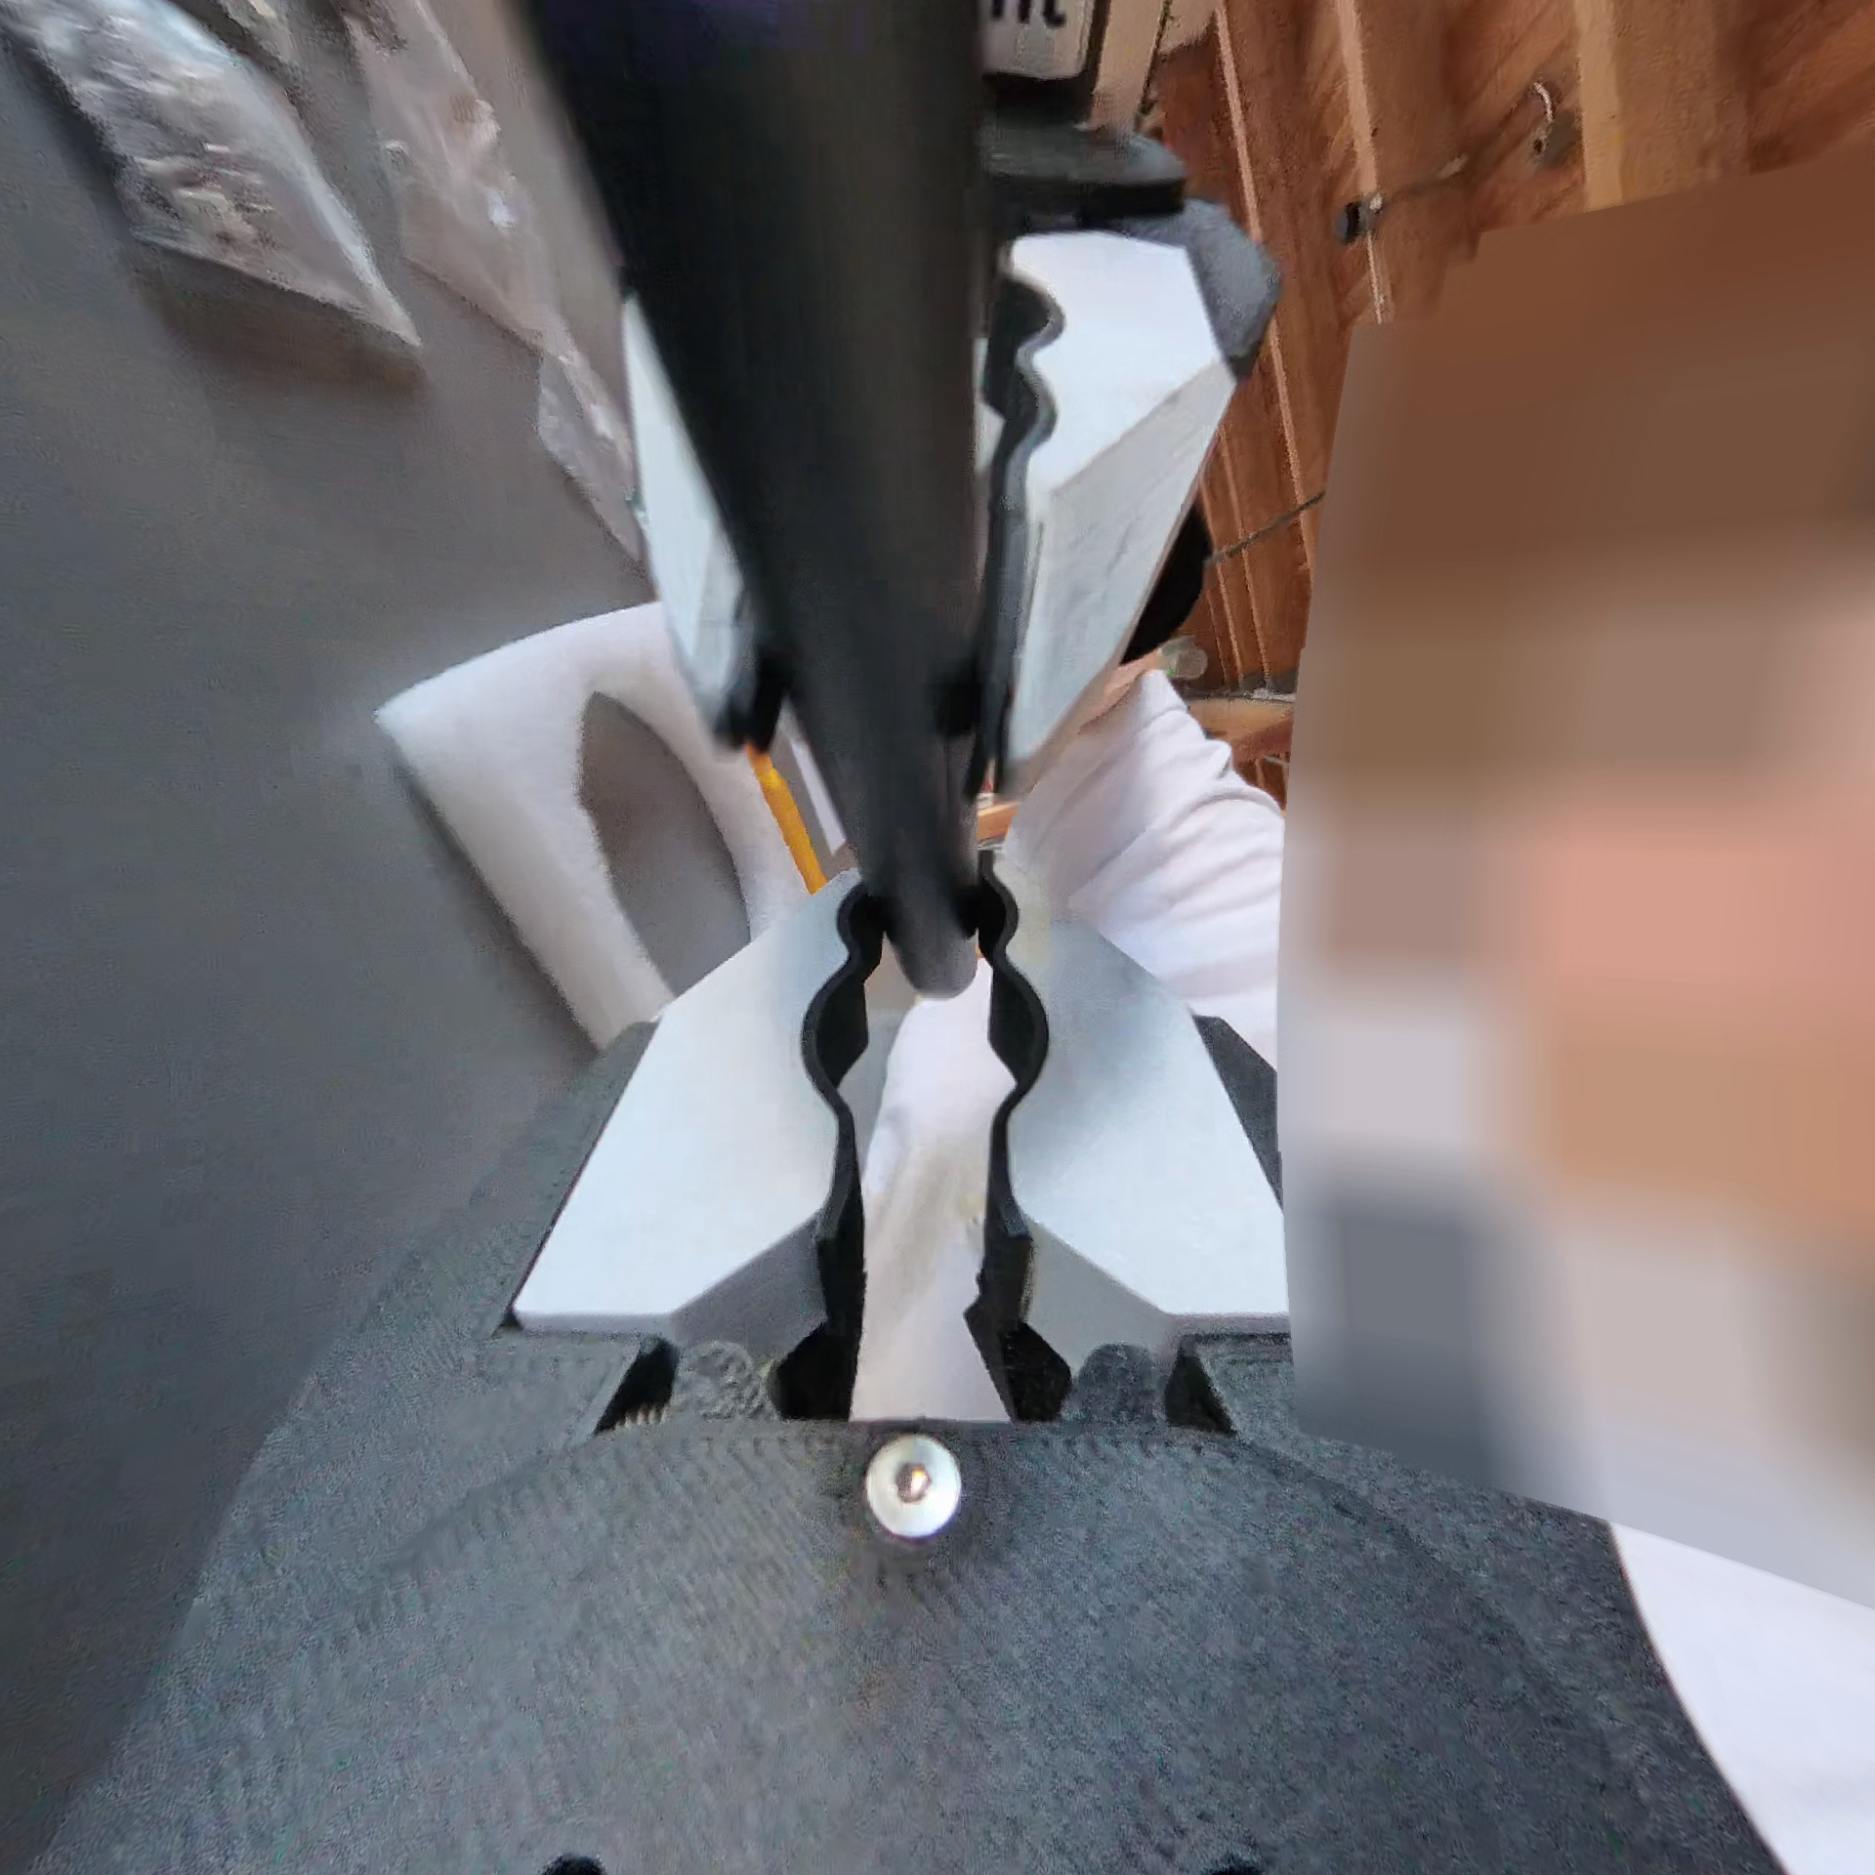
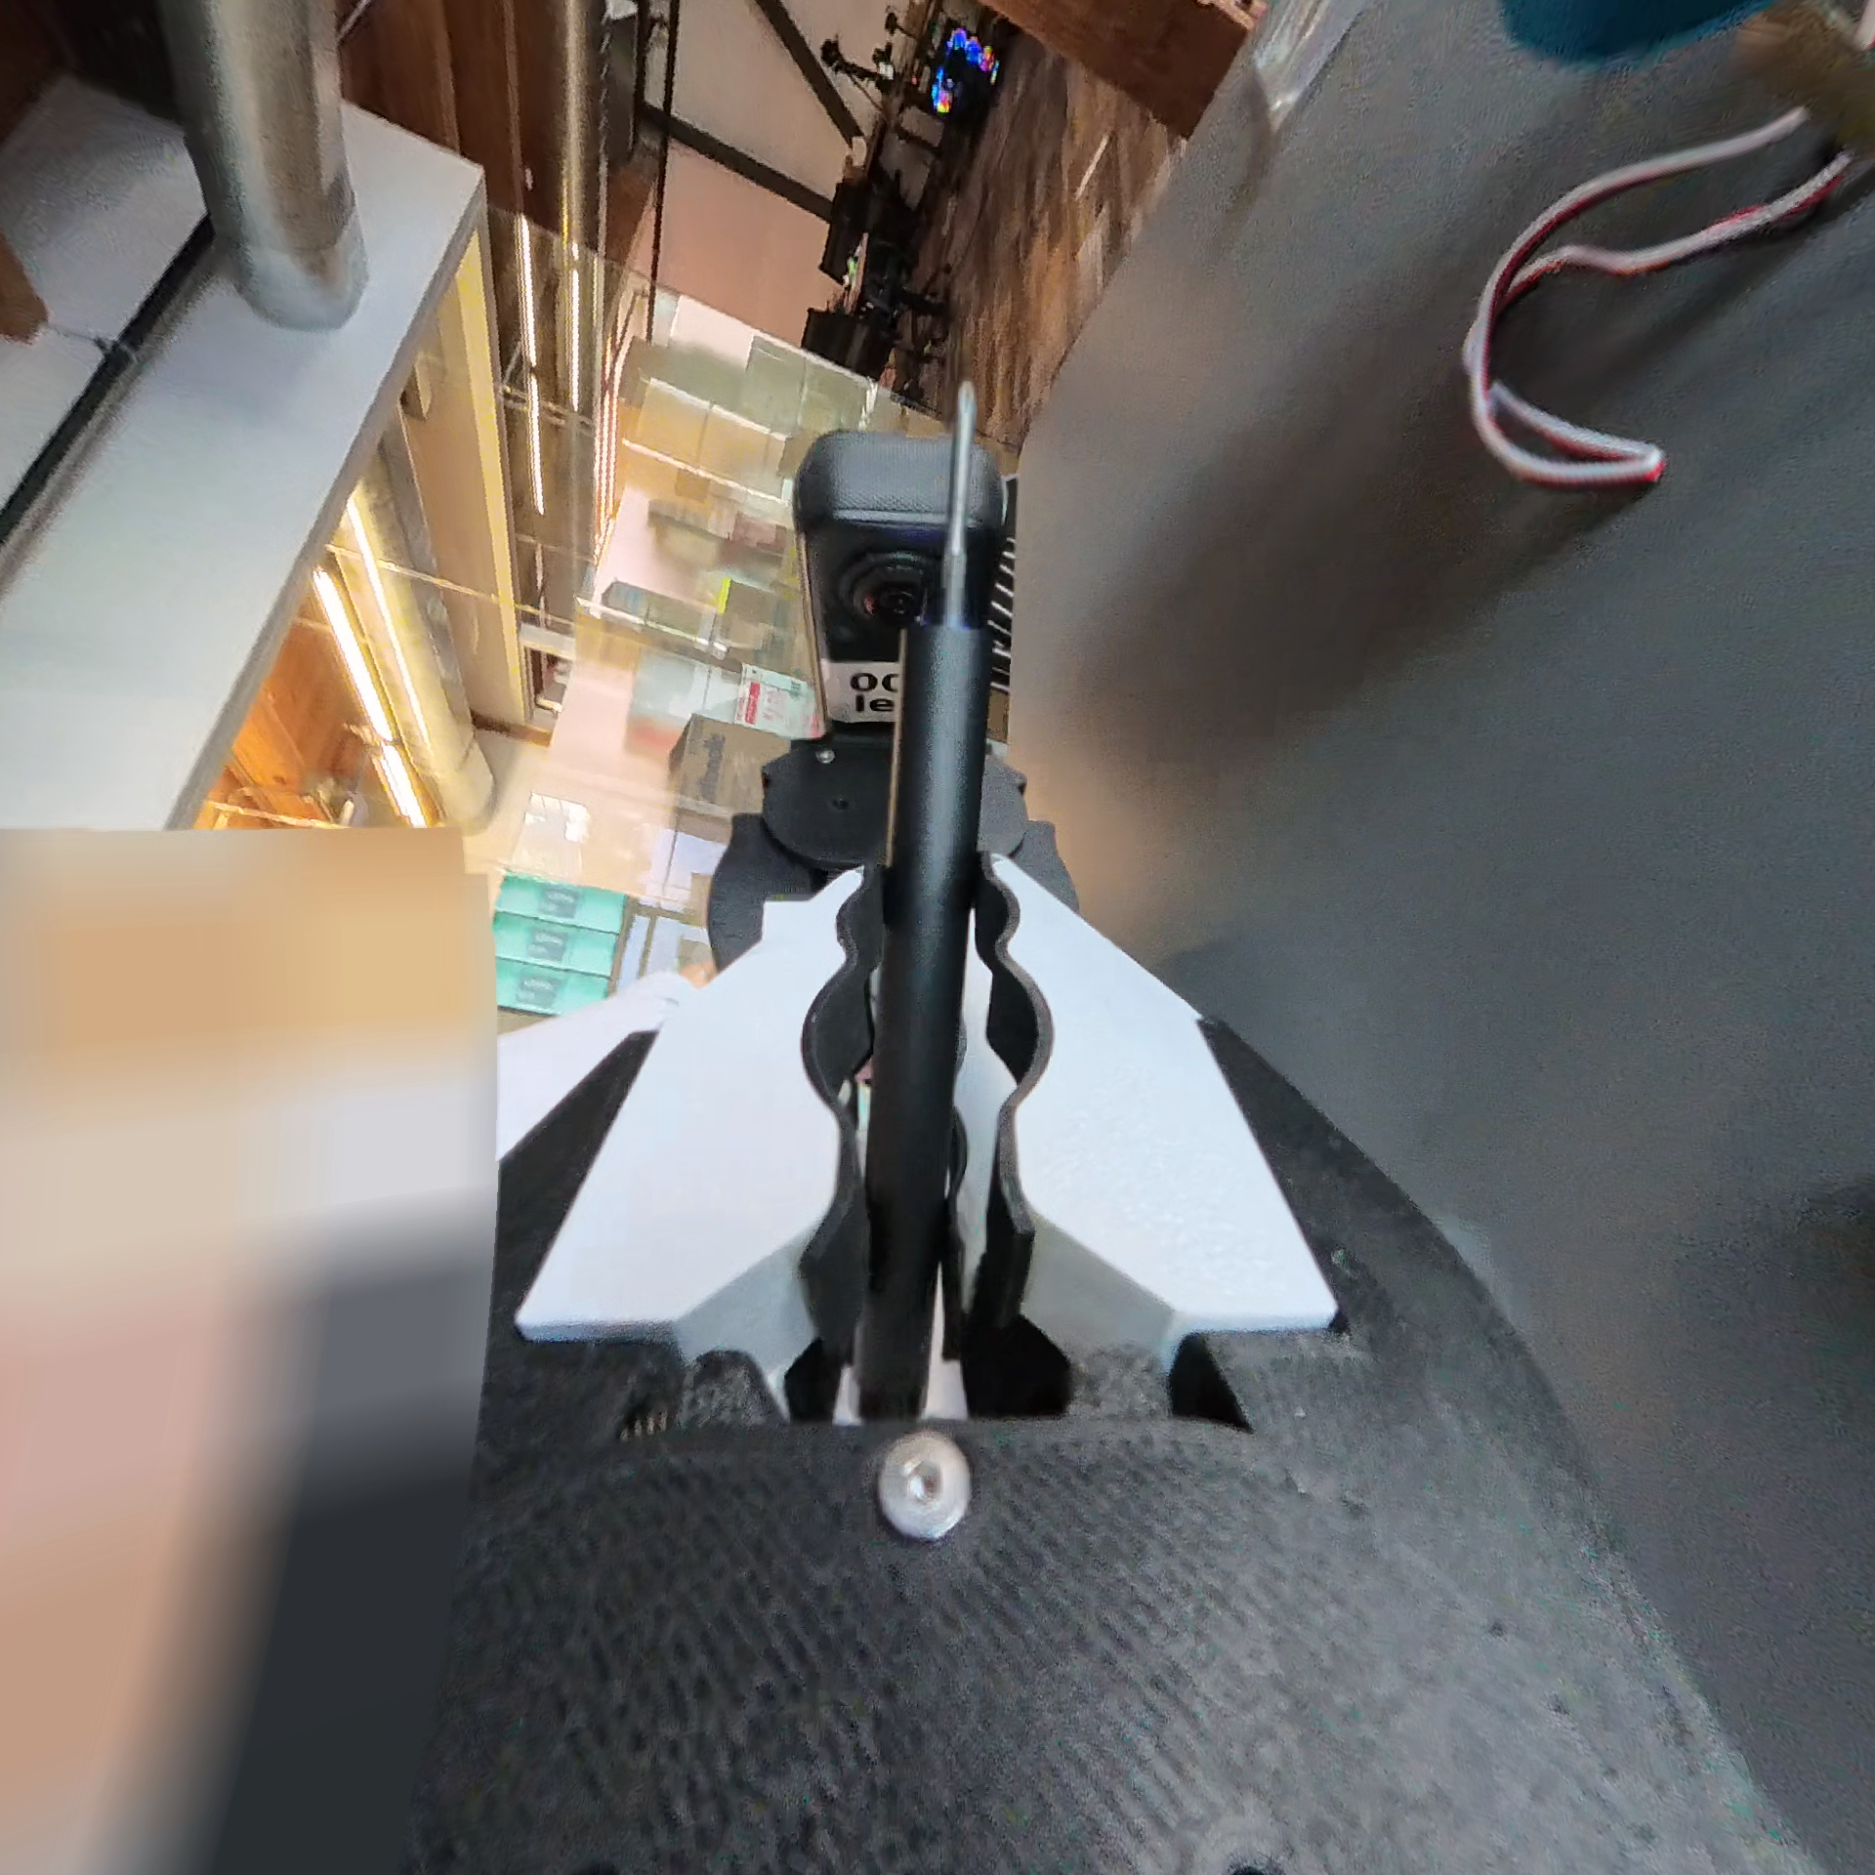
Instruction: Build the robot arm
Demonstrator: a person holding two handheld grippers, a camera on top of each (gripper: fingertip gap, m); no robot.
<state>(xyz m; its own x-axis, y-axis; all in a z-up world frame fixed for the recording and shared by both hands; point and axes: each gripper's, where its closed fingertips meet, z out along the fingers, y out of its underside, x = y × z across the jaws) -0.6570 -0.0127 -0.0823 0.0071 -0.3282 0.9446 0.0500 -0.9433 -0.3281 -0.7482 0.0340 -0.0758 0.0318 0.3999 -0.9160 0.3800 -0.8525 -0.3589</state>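
Both tools grip one black screwdriver [image 2: 918, 974]: left tool [image 1: 928, 918] pinches its butt, right tool [image 2: 923, 913] clamps mid-handle. Grey surface [image 2: 1522, 913] is open beside them. One red-white cable [image 2: 1552, 406] lies near the surface's edge.

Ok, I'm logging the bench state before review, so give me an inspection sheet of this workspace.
Surface: dark grey tabletop, matte, no spills seen.
Job's things: black pen-shaped tool with a thin metal tip, held between both grippers.
Clutter: white foam block with a cut-out; clear plastic bags; orange stick behind the tool.
Grippers: left gripper shut on the tool's rounded end; right gripper shut on its shaft.
Cables: red-and-white ribbon cable looped on the tabletop.
Surroundings: wooden wall, metal duct, teal boxes, a person's white sleeve.
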